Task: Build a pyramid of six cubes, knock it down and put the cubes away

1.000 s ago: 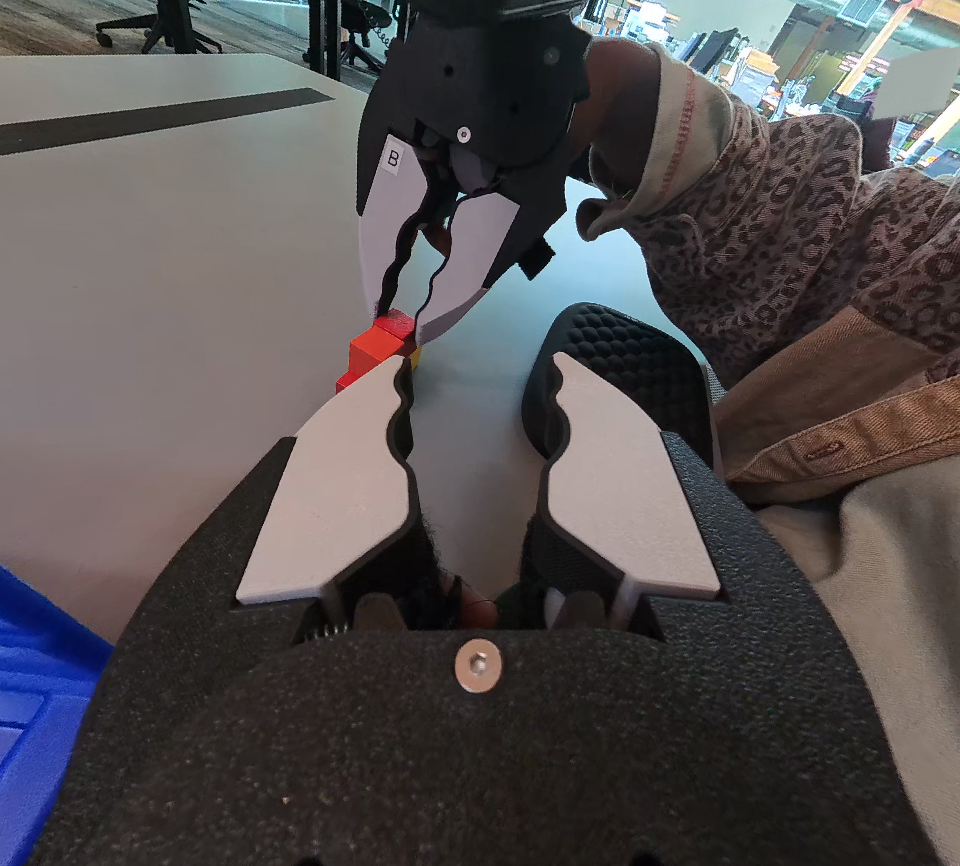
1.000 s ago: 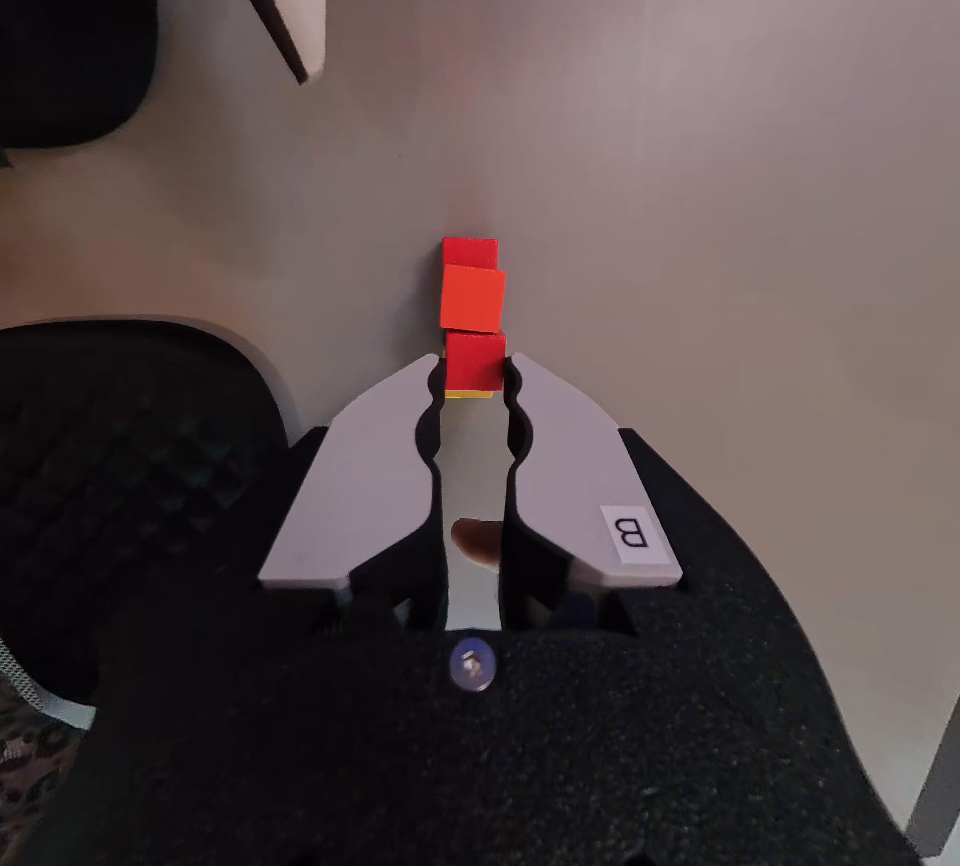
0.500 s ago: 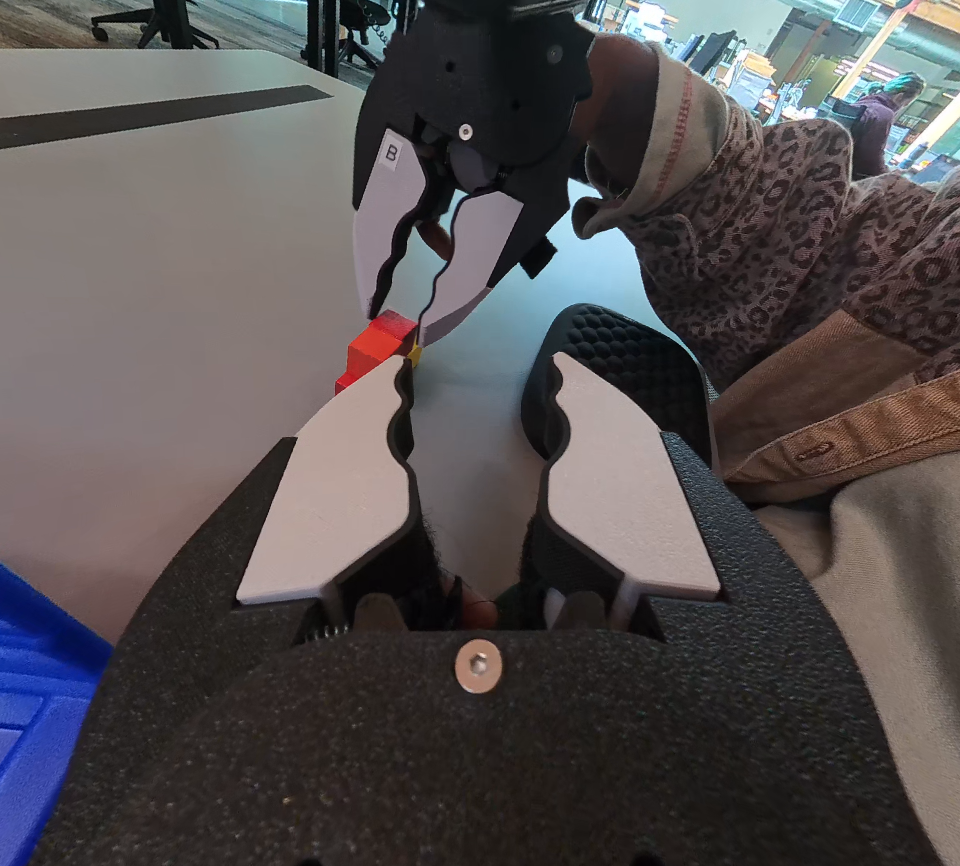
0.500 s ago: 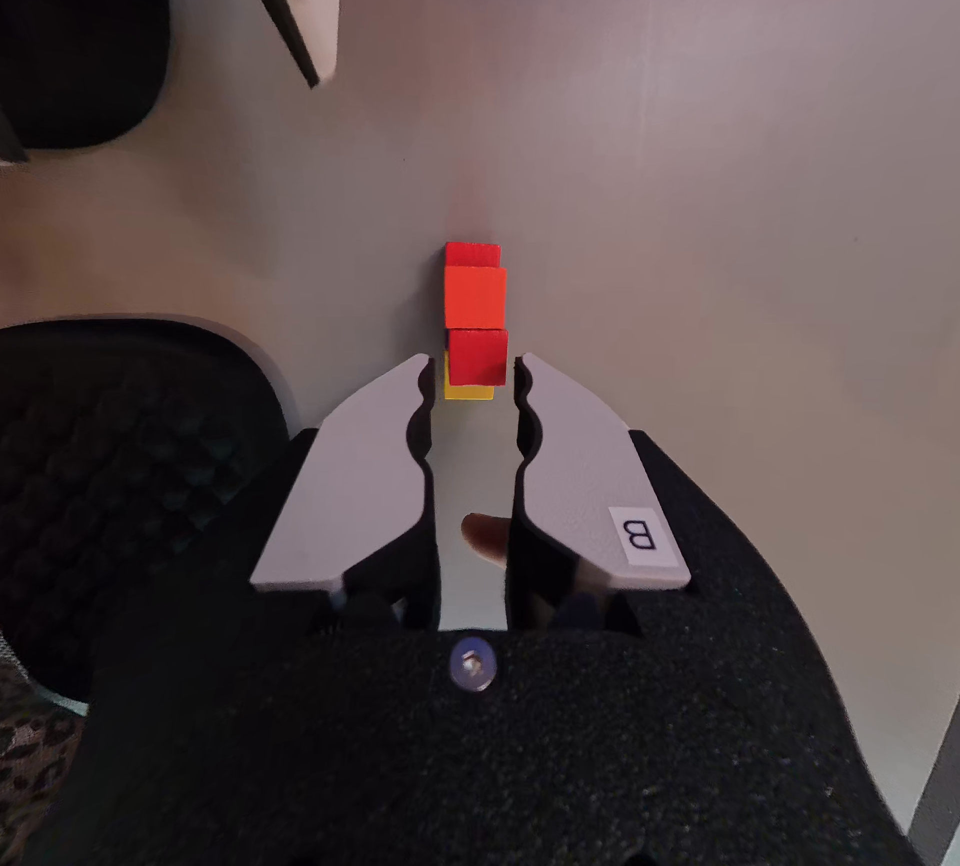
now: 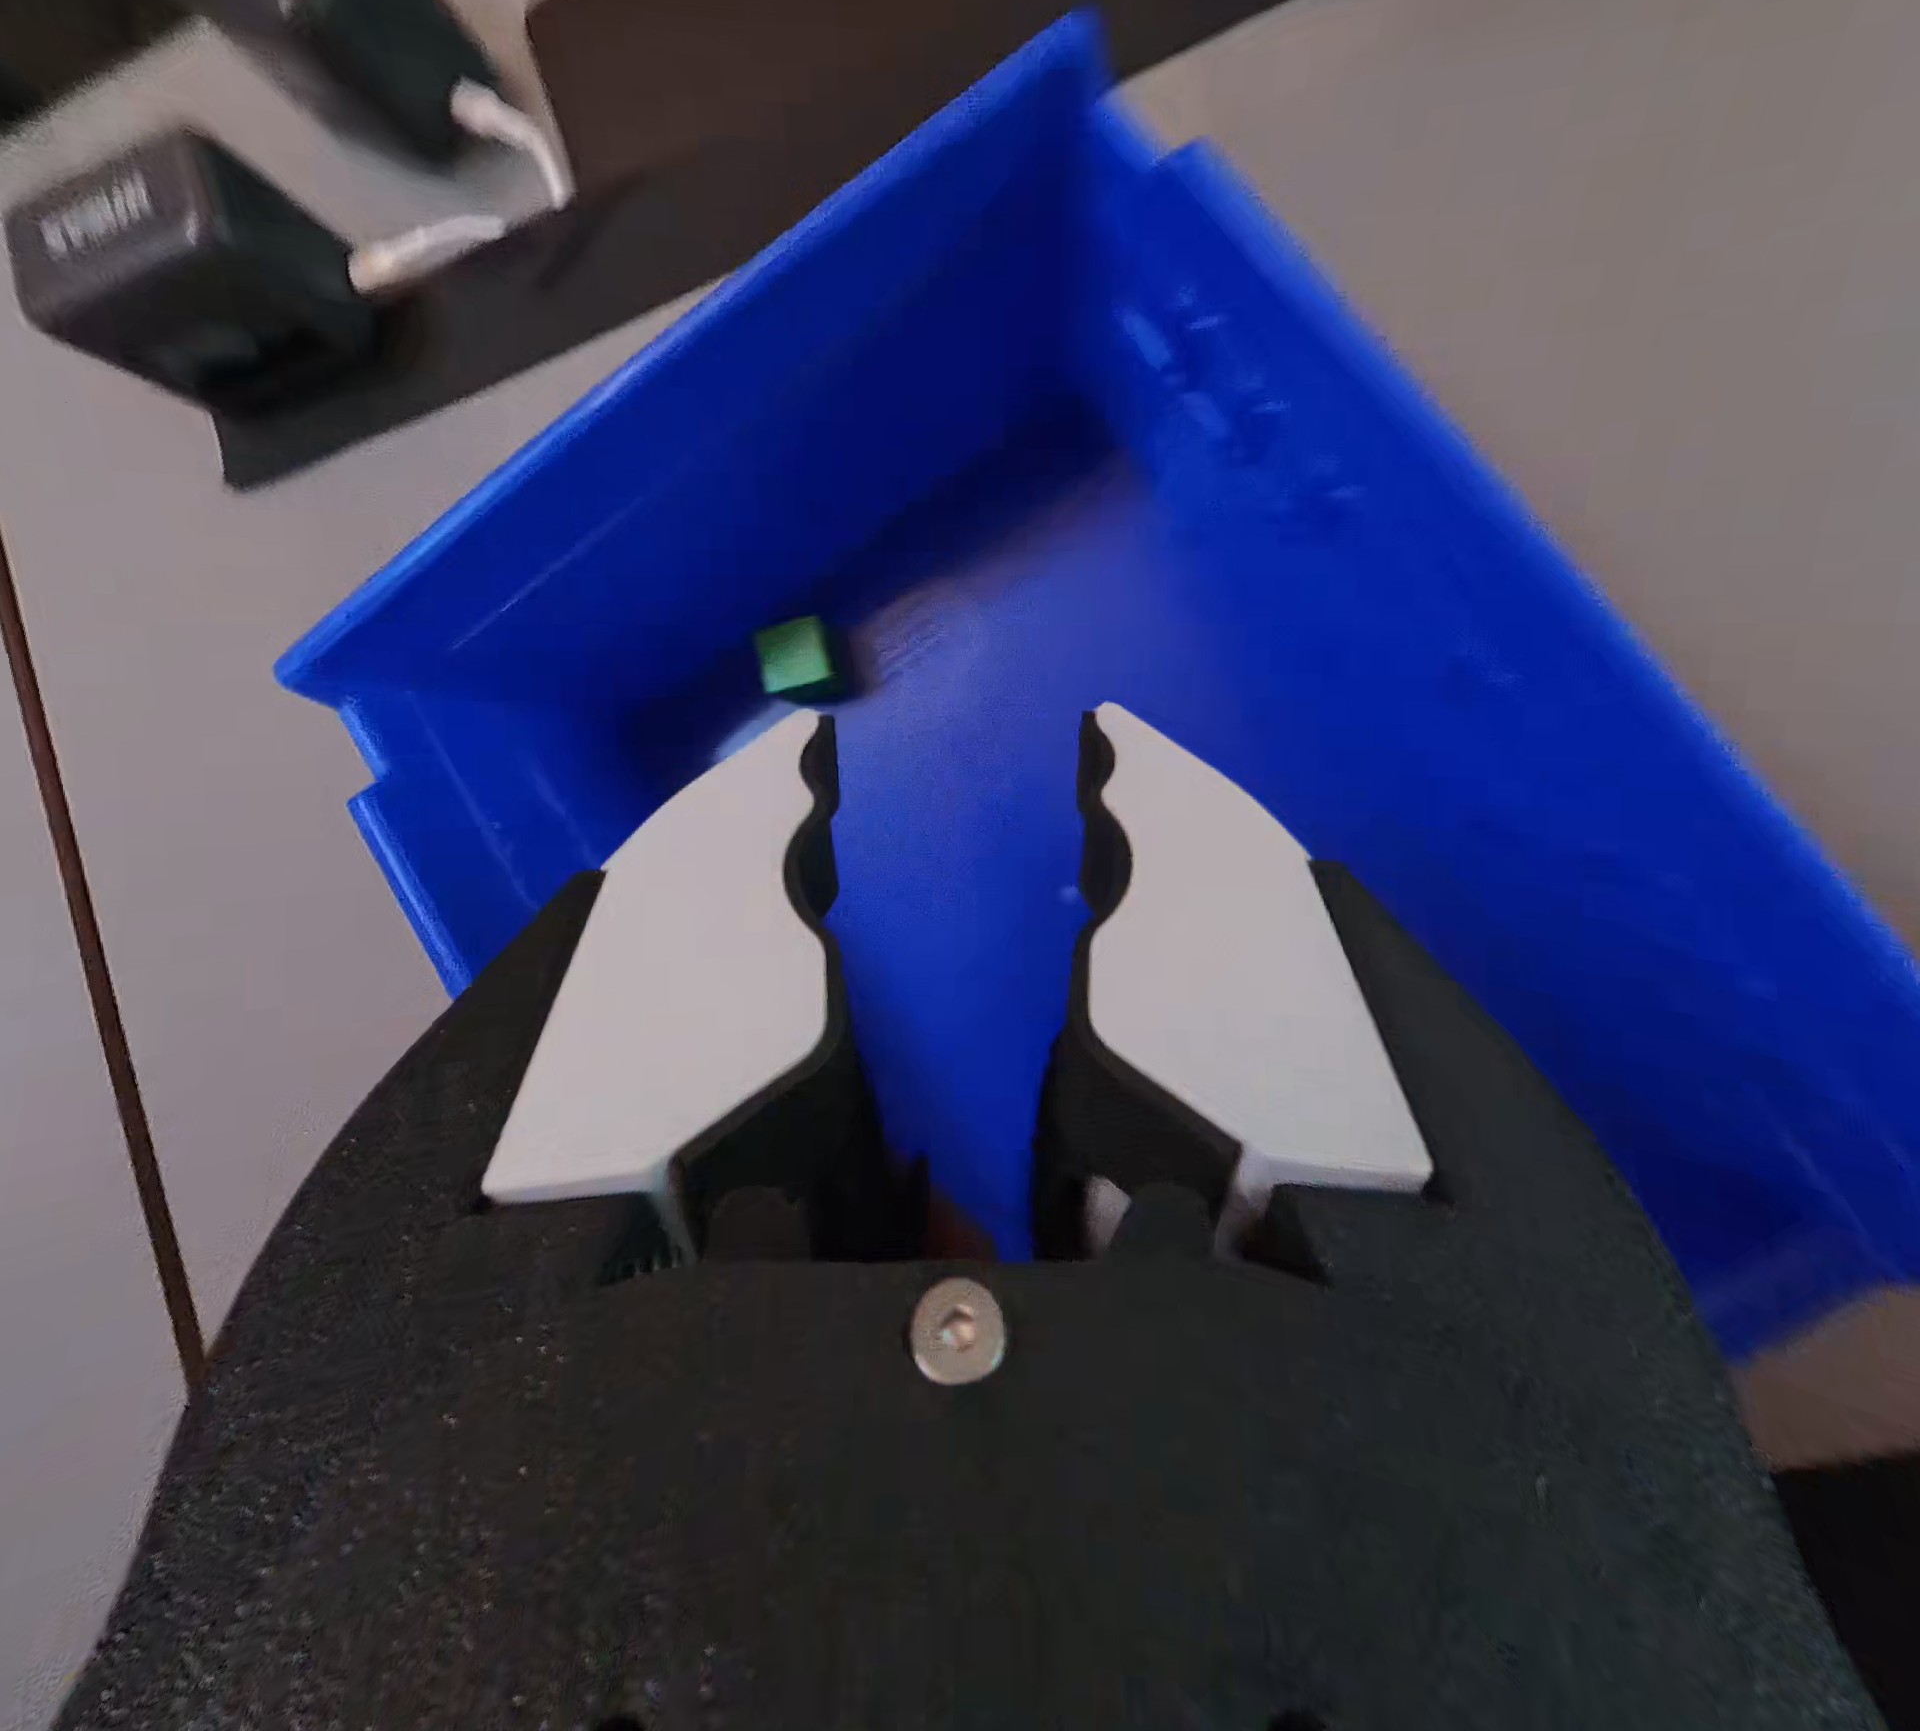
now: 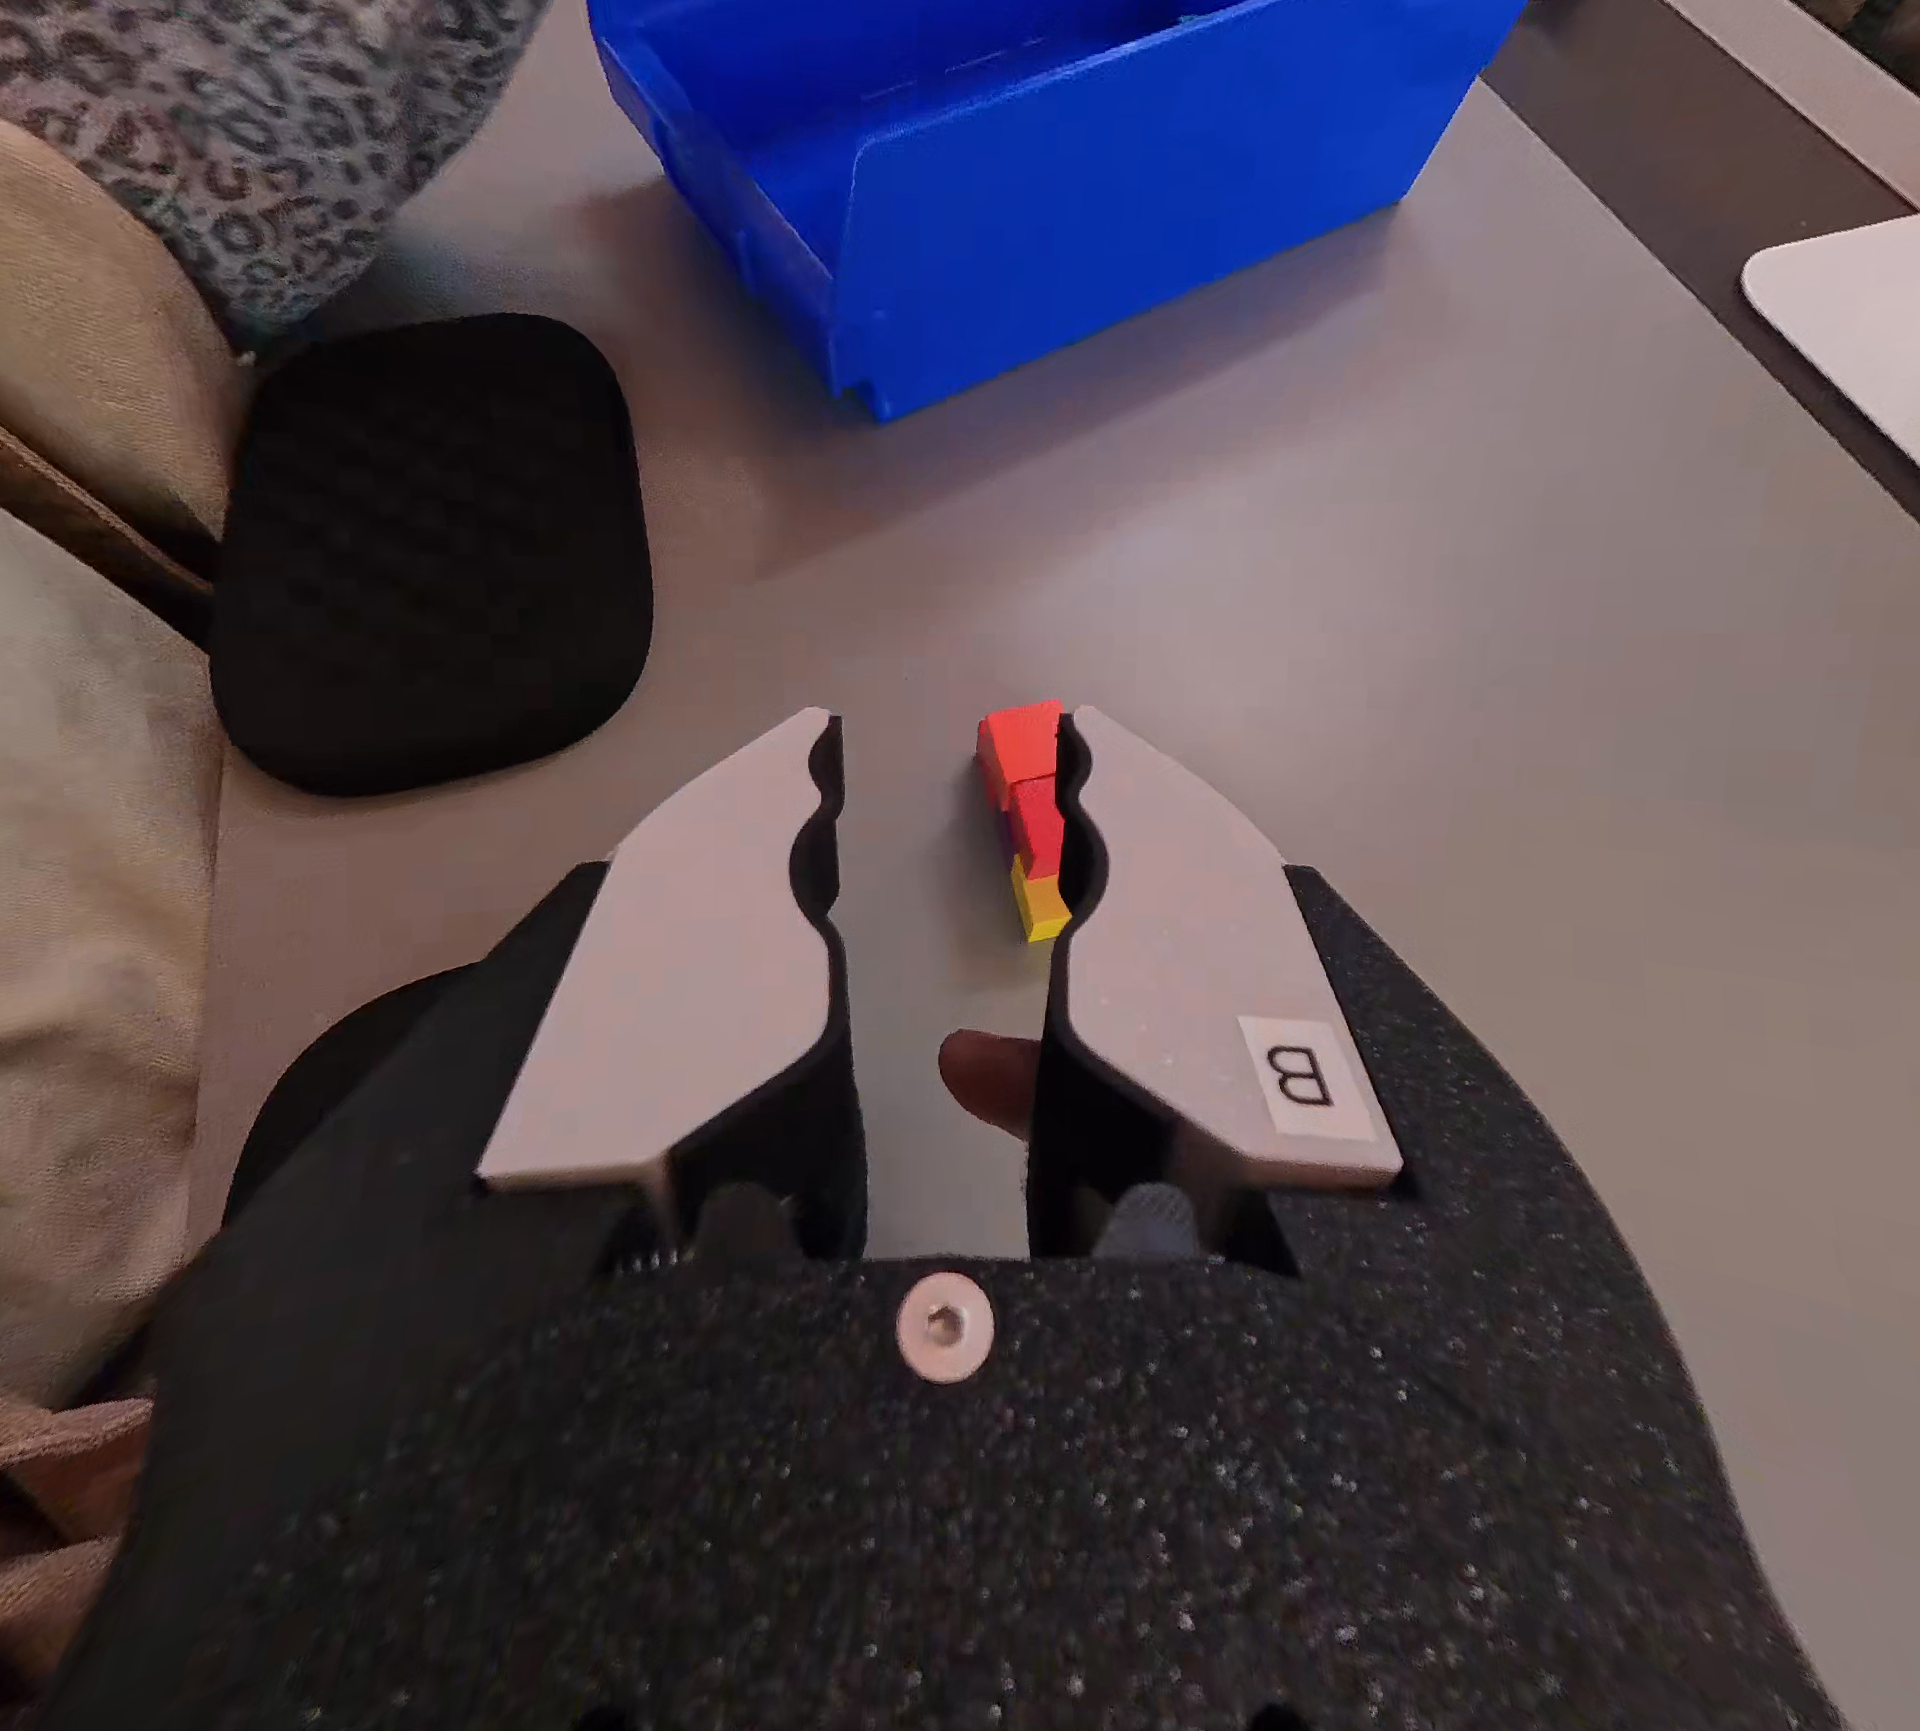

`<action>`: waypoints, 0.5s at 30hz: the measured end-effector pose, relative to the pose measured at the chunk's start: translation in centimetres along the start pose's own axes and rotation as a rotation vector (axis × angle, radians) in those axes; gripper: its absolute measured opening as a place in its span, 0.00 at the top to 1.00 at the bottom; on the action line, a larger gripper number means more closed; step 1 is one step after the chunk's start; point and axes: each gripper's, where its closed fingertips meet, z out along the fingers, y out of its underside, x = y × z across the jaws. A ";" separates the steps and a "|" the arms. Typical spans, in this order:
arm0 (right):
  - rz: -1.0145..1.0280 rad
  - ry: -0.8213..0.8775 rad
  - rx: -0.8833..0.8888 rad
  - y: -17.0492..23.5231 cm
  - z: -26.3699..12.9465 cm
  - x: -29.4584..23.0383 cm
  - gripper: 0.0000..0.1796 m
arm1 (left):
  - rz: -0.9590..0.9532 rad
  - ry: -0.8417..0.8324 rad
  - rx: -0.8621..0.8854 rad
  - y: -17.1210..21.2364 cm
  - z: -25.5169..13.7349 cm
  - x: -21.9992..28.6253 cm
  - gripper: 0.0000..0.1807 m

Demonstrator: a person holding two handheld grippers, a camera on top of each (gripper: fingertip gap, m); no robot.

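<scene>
Left gripper (image 5: 954, 725) fingers parted, empty, over blue bin (image 5: 1351, 559); green cube (image 5: 798, 658) inside, blurred. Right gripper (image 6: 951, 720) fingers apart, empty. Cube stack (image 6: 1023, 808) partly hidden behind right finger.

Office-like desk (image 6: 1351, 642): black chargers (image 5: 187, 258), blue bin (image 6: 1039, 227).

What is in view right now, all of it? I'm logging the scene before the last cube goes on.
Cube stack: orange, red and yellow cubes visible, count unclear, on the table.
Green cube: one, inside the bin by its wall.
Bin: one, blue, beyond the stack.
Table: one, grey.
Black pad: one, left of the stack.
Black boxes: two, blurred, past the bin.
White slab: one, right edge.
Sleeve: leopard print, top left.
Left claw: open, above the bin.
Right claw: open, above the stack.
</scene>
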 end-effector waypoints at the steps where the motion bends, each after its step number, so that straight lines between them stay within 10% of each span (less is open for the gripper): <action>1: 0.006 0.000 0.013 0.1 -0.2 0.1 0.78 | -0.018 -0.017 -0.072 0.5 1.7 -1.2 0.74; 15: 0.049 0.027 0.064 0.7 -1.5 1.1 0.80 | -0.157 0.071 -0.263 2.6 8.8 -3.8 0.88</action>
